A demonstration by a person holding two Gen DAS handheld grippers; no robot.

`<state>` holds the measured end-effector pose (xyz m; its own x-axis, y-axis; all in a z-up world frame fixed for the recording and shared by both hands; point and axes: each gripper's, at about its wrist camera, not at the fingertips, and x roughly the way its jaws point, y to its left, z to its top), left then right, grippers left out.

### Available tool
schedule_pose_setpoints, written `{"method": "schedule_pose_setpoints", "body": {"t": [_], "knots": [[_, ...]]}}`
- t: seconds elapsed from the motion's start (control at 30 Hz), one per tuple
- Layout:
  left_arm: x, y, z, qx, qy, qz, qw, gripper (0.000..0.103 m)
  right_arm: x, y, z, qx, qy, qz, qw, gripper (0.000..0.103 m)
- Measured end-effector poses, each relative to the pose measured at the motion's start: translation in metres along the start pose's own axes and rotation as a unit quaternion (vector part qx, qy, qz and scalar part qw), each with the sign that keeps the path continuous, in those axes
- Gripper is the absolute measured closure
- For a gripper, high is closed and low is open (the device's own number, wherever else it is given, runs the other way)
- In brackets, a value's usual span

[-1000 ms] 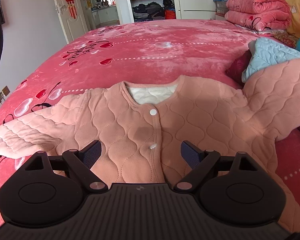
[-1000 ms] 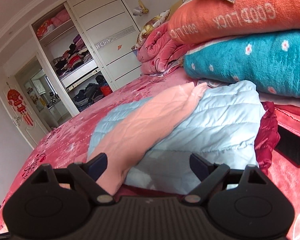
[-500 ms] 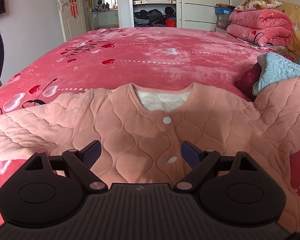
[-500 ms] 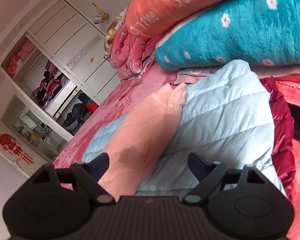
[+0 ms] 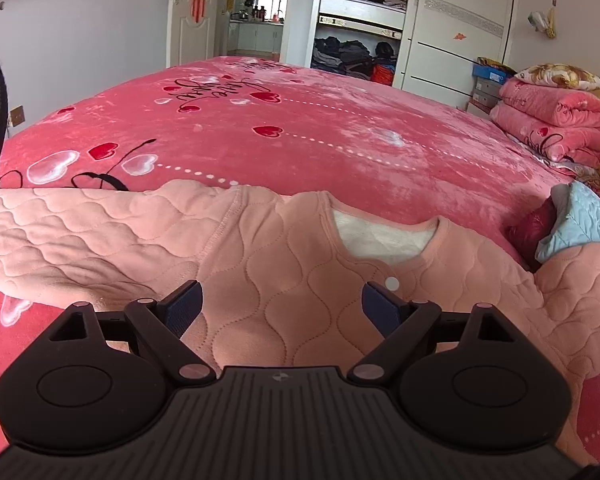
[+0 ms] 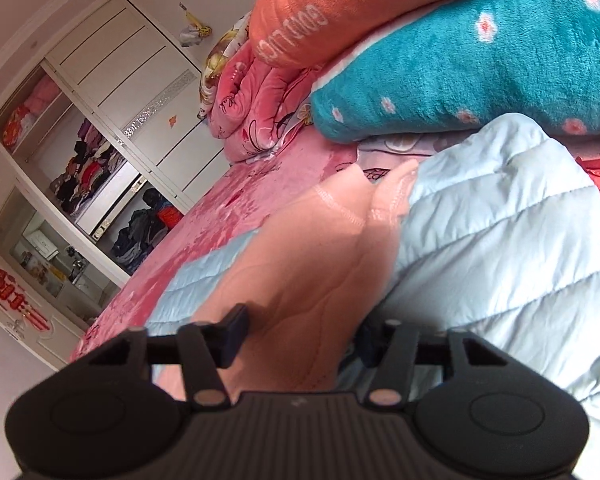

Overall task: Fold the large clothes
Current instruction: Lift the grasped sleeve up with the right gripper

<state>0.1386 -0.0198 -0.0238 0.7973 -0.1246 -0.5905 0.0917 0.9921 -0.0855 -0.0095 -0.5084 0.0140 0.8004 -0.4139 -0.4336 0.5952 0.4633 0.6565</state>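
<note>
A pink quilted jacket (image 5: 284,264) lies face up on the red bed cover (image 5: 300,128), buttoned, collar towards the far side. One sleeve (image 5: 80,232) stretches out to the left. My left gripper (image 5: 282,304) hovers open over the chest, just left of the button row, and nothing is between its fingers. The other sleeve (image 6: 320,256) drapes over a light blue quilted garment (image 6: 500,240). My right gripper (image 6: 302,336) is closing on that sleeve, and the pink fabric fills the gap between its pads.
Folded teal (image 6: 480,60) and orange (image 6: 340,0) blankets are stacked just beyond the right sleeve. A rolled pink quilt (image 5: 556,120) lies at the bed's far right, and a dark red garment (image 5: 530,226) is beside the blue one. An open wardrobe (image 5: 360,20) stands behind the bed.
My right gripper has rolled, moved onto the sleeve and narrowed its jaws around it. My left gripper has shifted left across the jacket, still open.
</note>
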Motion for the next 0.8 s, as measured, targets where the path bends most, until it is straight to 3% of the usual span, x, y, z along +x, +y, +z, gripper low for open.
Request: {"method": "schedule_pose_setpoints", "body": {"t": [0.03,0.13,0.2,0.4,0.53,0.63,0.8], "knots": [[-0.001,0.002,0.001,-0.006,-0.001,0.001,1.0000,0.000,0.001,0.004,0.000,-0.006,0.002,-0.003,1.000,0.078],[-0.002,0.011,0.004,-0.026,-0.003,0.005,0.9996,0.000,-0.003,0.015,0.003,0.002,-0.005,-0.003,1.000,0.093],[-0.004,0.017,0.005,-0.040,-0.006,0.005,0.9992,0.000,-0.010,0.030,0.005,0.003,-0.014,0.015,1.000,0.094],[-0.012,0.032,0.008,-0.058,-0.023,0.022,0.9978,0.000,-0.032,0.127,0.006,-0.125,-0.039,0.075,0.989,0.096],[-0.014,0.051,0.011,-0.087,-0.029,0.037,0.9951,0.000,-0.045,0.209,-0.011,-0.215,-0.037,0.143,0.965,0.096],[-0.016,0.073,0.016,-0.119,-0.035,0.051,0.9910,0.000,-0.054,0.270,-0.036,-0.270,-0.032,0.198,0.942,0.097],[-0.018,0.107,0.019,-0.188,-0.038,0.063,0.9793,0.000,-0.051,0.347,-0.107,-0.349,-0.001,0.270,0.897,0.097]]}}
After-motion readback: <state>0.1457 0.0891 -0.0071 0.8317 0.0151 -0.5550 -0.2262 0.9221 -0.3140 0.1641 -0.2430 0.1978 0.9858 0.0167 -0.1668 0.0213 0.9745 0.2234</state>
